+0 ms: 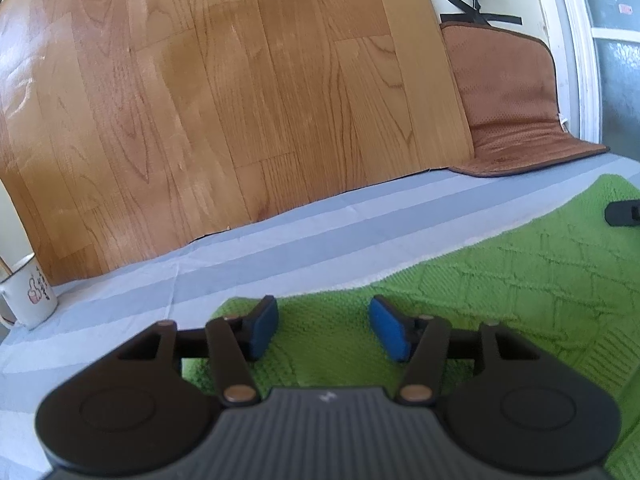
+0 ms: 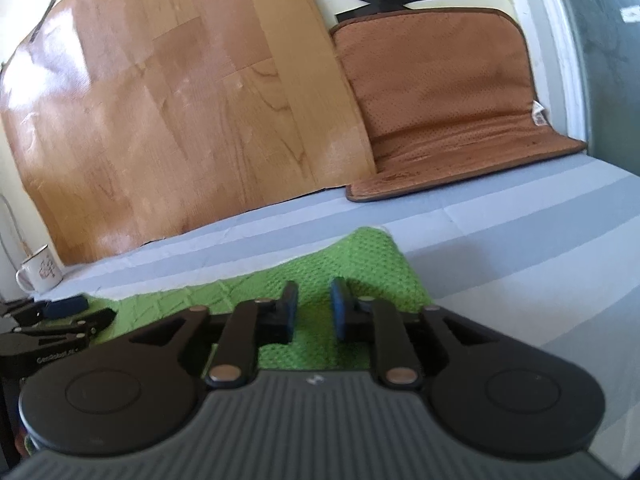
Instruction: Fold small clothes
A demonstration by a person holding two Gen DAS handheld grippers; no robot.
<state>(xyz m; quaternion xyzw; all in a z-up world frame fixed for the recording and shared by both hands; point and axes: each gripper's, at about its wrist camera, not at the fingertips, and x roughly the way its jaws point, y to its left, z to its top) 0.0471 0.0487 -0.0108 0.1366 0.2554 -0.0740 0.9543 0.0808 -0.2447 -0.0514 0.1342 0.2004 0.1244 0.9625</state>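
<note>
Between the left gripper (image 1: 323, 326) pads (image 1: 387, 328) sits bare green knit, pads parted wide, nothing pinched. Right gripper (image 2: 314, 309) jaws apart too but narrower gap, cloth visible under/between them, pads (image 2: 339, 304) not pressing on it as far as frames show. So both look released.

Green knit garment (image 1: 500, 288) lies flat on the striped grey sheet (image 1: 280, 240), directly under and ahead of both sets of fingers. Its far edge runs roughly side-to-side across both views, so long axis = across, not away from the person. Left gripper over the left end; right gripper near the right end, where 1 corner (image 2: 372, 252) humps up just past the fingertips. Right wrist view shows the left tool at lower left, resting on the same cloth, grippers well apart.

Judgement: fold step likely just laid down; next grab prob at an end edge, each hand about equally near its own end.

Bkgd: enamel mug (image 1: 28, 300) far left on the sheet, brown mat (image 2: 440, 100) and wood-look board (image 1: 220, 80) against the wall.
</note>
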